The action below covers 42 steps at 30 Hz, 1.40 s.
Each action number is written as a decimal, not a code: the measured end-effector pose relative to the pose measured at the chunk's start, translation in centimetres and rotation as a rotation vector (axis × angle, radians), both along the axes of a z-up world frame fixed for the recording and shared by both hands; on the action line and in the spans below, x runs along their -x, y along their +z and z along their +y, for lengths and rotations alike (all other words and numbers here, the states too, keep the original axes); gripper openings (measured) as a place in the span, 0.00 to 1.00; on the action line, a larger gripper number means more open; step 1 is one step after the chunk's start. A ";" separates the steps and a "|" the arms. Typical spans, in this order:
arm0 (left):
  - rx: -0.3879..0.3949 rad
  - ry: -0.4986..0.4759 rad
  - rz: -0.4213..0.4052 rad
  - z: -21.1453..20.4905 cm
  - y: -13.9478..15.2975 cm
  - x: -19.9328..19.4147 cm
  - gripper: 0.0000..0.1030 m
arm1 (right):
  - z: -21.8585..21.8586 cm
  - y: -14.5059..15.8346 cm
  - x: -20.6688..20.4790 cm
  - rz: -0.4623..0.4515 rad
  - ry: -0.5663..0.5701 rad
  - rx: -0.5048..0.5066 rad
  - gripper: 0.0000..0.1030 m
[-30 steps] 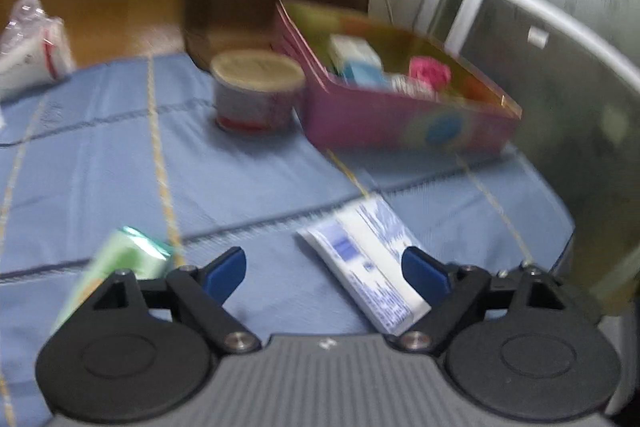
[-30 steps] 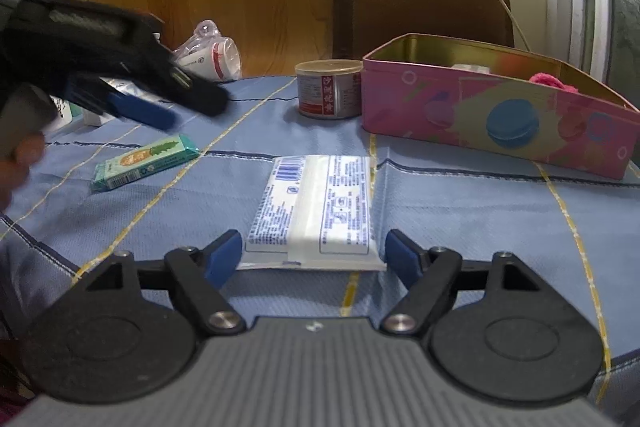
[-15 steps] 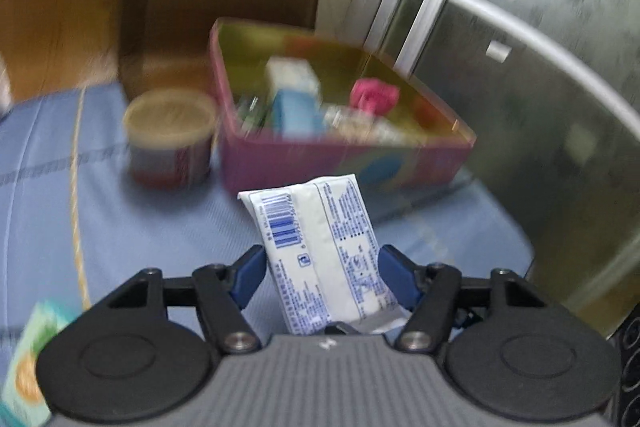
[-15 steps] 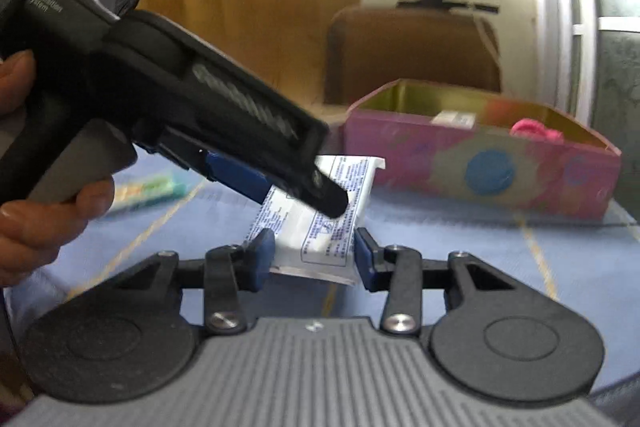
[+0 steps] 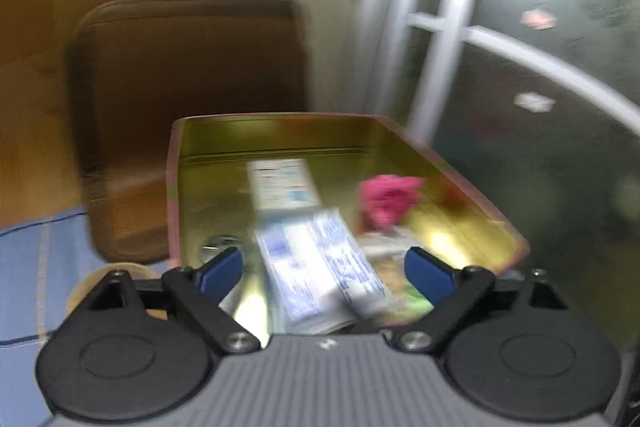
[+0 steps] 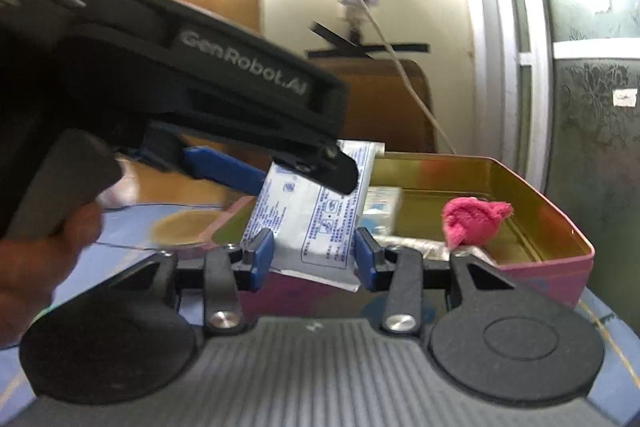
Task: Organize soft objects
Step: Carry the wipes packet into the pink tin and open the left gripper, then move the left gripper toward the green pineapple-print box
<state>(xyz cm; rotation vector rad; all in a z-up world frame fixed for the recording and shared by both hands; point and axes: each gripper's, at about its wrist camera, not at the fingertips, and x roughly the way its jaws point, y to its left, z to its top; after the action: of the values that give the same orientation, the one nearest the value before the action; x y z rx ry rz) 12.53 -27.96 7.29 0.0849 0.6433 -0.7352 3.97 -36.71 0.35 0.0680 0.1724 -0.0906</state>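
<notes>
A white and blue soft packet [image 6: 316, 215] is pinched between the blue pads of my right gripper [image 6: 314, 259], held up in front of the pink tin box [image 6: 552, 267]. My left gripper [image 5: 326, 269] is open, its fingers wide apart on either side of the same packet [image 5: 320, 267], above the tin's gold inside [image 5: 280, 139]. In the right wrist view the left gripper's fingers [image 6: 224, 163] cross over the packet's top. Inside the tin lie a pink cloth [image 6: 474, 219], also seen in the left wrist view [image 5: 390, 199], and a white and blue box [image 5: 280, 183].
A round can [image 6: 184, 227] stands left of the tin on the blue tablecloth [image 5: 28, 267]. A brown chair back [image 5: 188, 75] is behind the table. A window frame [image 5: 440, 47] lies to the right. A hand [image 6: 40, 251] holds the left gripper.
The packet was lifted off the tablecloth and carried to over the tin. The right gripper closed on it. The left gripper, narrower around the packet half a second ago, has opened wide.
</notes>
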 end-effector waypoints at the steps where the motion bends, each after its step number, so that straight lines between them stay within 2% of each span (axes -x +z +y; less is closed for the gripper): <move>1: -0.008 0.028 0.011 0.0 -0.2 -0.3 0.88 | -0.2 -0.1 -1.3 0.009 -0.091 0.045 0.55; 2: 0.013 0.042 0.033 0.6 -0.3 -0.5 0.88 | -0.2 -0.3 -1.9 0.026 -0.143 0.074 0.55; 3: 0.039 0.045 0.048 1.3 -0.4 -0.4 0.88 | -0.7 -0.2 -2.2 0.034 -0.166 0.063 0.55; 4: 0.053 0.048 0.052 1.9 -0.4 -0.2 0.88 | -1.3 -0.1 -1.7 0.020 -0.153 0.011 0.55; 6: 0.040 0.076 0.028 2.8 -0.5 0.4 0.87 | -1.9 -0.2 -0.1 -0.016 -0.129 -0.056 0.55; 9: 0.010 0.110 0.003 3.8 -0.6 1.7 0.88 | -1.6 -0.4 1.9 -0.016 -0.134 -0.047 0.55; 14: -0.038 0.132 -0.054 6.0 -0.6 4.7 0.87 | -1.4 -0.8 5.1 -0.023 -0.116 -0.112 0.55; 23: -0.122 0.153 -0.072 9.9 -2.8 9.2 0.87 | 0.2 -2.5 8.3 0.095 -0.036 -0.260 0.55; 28: -0.137 0.160 -0.092 12.0 -3.5 11.0 0.88 | 1.3 -3.3 8.8 0.164 0.010 -0.328 0.55; 33: -0.138 0.168 -0.107 13.7 -3.9 12.3 0.88 | 2.2 -3.0 9.5 0.169 0.020 -0.368 0.55; 42: -0.151 0.178 -0.125 15.8 -4.8 13.2 0.88 | 3.8 -2.3 10.6 0.159 0.040 -0.375 0.55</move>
<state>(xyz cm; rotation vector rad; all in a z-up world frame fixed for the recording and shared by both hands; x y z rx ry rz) -0.69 -12.20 2.44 0.2082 0.5783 -0.5053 -6.67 -32.88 -1.99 0.4315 0.3485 -0.0228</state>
